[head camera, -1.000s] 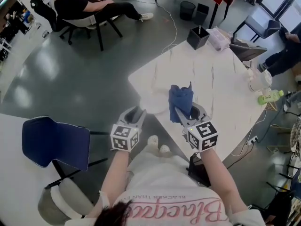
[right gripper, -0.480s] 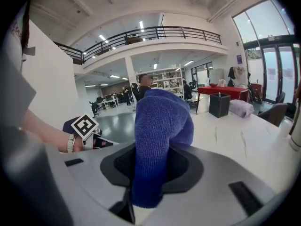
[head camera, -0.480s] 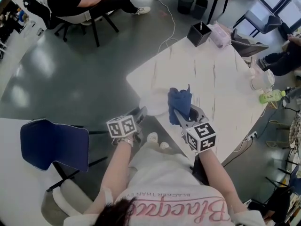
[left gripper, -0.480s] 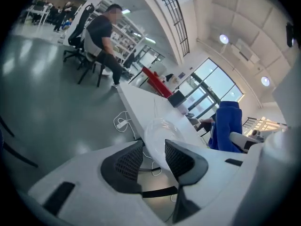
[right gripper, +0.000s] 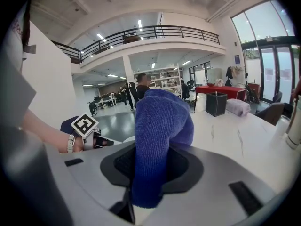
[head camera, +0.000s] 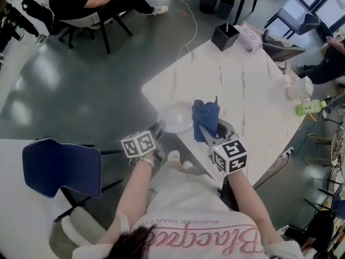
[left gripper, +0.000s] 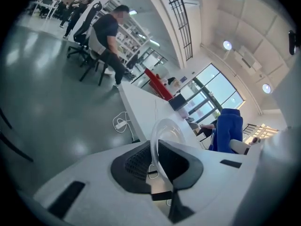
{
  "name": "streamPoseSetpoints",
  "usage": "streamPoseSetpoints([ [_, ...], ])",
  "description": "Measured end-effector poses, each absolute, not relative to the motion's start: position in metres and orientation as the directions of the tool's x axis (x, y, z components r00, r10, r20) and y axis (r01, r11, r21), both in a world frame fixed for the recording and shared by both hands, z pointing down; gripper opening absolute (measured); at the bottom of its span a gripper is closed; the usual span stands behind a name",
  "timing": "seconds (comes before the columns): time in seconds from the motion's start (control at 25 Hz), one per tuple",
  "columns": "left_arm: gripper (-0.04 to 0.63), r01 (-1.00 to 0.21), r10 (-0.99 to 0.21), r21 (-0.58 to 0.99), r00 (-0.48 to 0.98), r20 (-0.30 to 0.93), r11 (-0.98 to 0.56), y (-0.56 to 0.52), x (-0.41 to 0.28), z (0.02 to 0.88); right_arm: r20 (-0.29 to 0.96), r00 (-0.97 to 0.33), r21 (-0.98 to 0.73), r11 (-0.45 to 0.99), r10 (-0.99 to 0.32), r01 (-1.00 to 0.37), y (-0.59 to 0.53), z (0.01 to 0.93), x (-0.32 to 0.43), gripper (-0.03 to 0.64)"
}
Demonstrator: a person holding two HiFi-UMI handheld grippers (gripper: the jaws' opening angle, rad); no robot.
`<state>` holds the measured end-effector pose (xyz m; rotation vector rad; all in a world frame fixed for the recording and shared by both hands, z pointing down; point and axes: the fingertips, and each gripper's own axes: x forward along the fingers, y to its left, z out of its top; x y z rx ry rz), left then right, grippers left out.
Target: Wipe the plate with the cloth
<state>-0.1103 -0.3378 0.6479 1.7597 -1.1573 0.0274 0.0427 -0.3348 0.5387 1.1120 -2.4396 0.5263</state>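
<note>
A clear plate (head camera: 175, 117) lies at the near left edge of the white table (head camera: 237, 85). My left gripper (head camera: 158, 131) is rolled on its side at that edge. In the left gripper view its jaws have just been closing, and the plate's rim (left gripper: 165, 128) now stands pinched between the black pads (left gripper: 134, 164) of the left gripper (left gripper: 157, 149). My right gripper (head camera: 209, 133) is shut on a bunched blue cloth (head camera: 206, 114), held upright just right of the plate. The cloth (right gripper: 162, 126) fills the right gripper (right gripper: 157, 175).
A black box (head camera: 225, 35) and a pale pouch (head camera: 250, 38) stand at the table's far corner. A green bottle (head camera: 308, 108) lies at the right edge. A blue chair (head camera: 62, 166) stands at my left. A person sits on a chair (head camera: 91, 7) across the floor.
The left gripper has rolled onto its side, dropped to the table's edge and closed on the plate's rim. The right gripper with the cloth has sunk slightly.
</note>
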Motion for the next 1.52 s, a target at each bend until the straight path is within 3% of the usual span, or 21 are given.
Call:
streamPoseSetpoints([
  [0.88,0.021,-0.730,-0.756,0.611,0.577,0.311,-0.306,-0.321,-0.079,0.535,0.386,-0.576,-0.140,0.572,-0.720,-0.808,-0.303,0.482,0.066,0.109],
  [1.52,0.021,-0.762,-0.816,0.463,0.563,0.129,-0.452,-0.294,-0.067,0.430,0.133,-0.637,-0.045,0.638,-0.759,-0.769,-0.275,0.364,0.049,0.109],
])
